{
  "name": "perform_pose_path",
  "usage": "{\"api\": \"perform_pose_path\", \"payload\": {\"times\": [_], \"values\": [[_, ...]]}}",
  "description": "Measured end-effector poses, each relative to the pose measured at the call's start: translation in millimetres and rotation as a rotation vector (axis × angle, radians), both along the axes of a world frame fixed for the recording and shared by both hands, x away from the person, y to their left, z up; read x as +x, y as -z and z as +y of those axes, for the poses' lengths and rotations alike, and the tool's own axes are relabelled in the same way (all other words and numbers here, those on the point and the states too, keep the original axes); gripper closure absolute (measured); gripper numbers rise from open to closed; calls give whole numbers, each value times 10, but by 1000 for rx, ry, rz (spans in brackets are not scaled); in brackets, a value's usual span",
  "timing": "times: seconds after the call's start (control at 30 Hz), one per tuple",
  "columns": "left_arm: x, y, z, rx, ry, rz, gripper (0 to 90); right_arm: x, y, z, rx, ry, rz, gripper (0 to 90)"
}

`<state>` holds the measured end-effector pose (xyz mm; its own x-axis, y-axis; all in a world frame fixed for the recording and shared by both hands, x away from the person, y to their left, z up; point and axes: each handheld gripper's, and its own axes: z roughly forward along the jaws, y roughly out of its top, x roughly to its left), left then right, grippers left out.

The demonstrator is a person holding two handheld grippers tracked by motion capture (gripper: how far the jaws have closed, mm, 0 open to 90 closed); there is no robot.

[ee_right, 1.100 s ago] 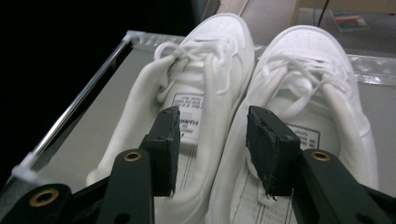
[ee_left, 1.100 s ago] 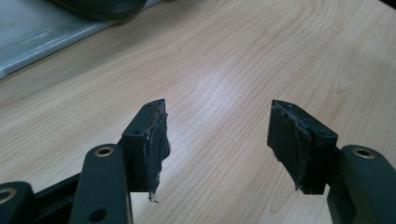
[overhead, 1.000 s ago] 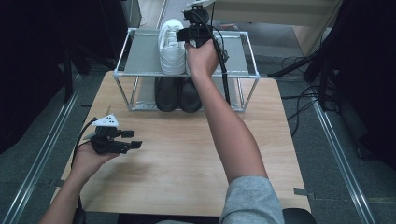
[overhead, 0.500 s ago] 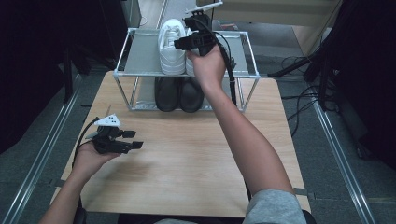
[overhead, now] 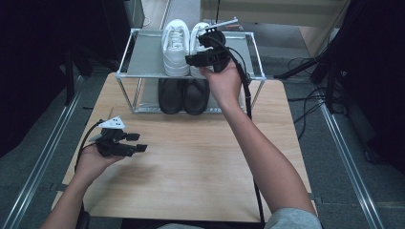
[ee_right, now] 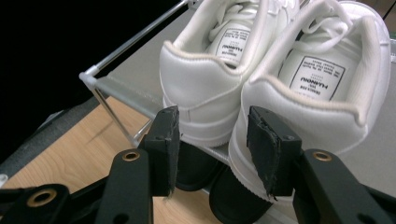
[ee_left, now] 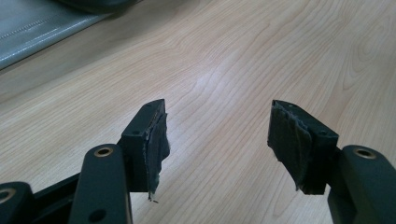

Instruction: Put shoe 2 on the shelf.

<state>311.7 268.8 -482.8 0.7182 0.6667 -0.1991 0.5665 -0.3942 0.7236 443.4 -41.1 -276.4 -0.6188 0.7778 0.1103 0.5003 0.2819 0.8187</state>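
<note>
Two white sneakers (overhead: 175, 46) stand side by side on the top shelf of a metal shoe rack (overhead: 143, 52), heels toward me. In the right gripper view the left sneaker (ee_right: 205, 84) and the right sneaker (ee_right: 322, 102) sit just beyond the jaws. My right gripper (overhead: 200, 59) (ee_right: 212, 149) is open, held at the heels of the sneakers with nothing between its jaws. A pair of black shoes (overhead: 184, 95) sits on the lower shelf. My left gripper (overhead: 136, 143) (ee_left: 217, 140) is open, low over the bare wooden table (overhead: 191, 167) at the left.
The rack stands at the table's far edge. A black cable (overhead: 248, 109) trails along the right forearm. Metal rails (overhead: 43, 157) run on both sides of the table, and dark gear lies on the floor to the right.
My right gripper has drawn back from the white sneakers toward me and a little lower. The left gripper has stayed where it was.
</note>
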Motion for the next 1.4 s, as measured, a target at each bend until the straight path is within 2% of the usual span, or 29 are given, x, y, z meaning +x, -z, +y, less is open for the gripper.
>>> {"api": "perform_pose_path", "payload": {"times": [0.33, 0.43, 0.53, 0.7, 0.77, 0.87, 1.03, 1.13, 1.4], "values": [[39, 10, -40, -2, 15, 5, 377, -116, 150, -113, 23, -44, 11, 515], [45, 3, -38, -9, 19, 1, 375, -161, 200, -157, 13, -63, 1, 521], [53, 8, -44, -7, 18, 5, 374, -203, 249, -214, 36, -80, 5, 512], [58, 6, -52, -3, 20, 3, 373, -269, 352, -305, 51, -113, -19, 483], [60, 7, -51, -2, 20, 4, 373, -285, 405, -344, 63, -131, -18, 481], [63, 12, -50, -5, 15, 6, 372, -324, 487, -401, 55, -151, -37, 479], [70, 20, -51, -3, 14, 6, 372, -390, 663, -490, 72, -174, -61, 403], [70, 19, -52, 4, 15, 9, 371, -419, 781, -541, 85, -178, -50, 373], [75, 25, -52, 10, 20, 13, 370, -471, 1071, -630, 80, -186, -27, 329]]}}
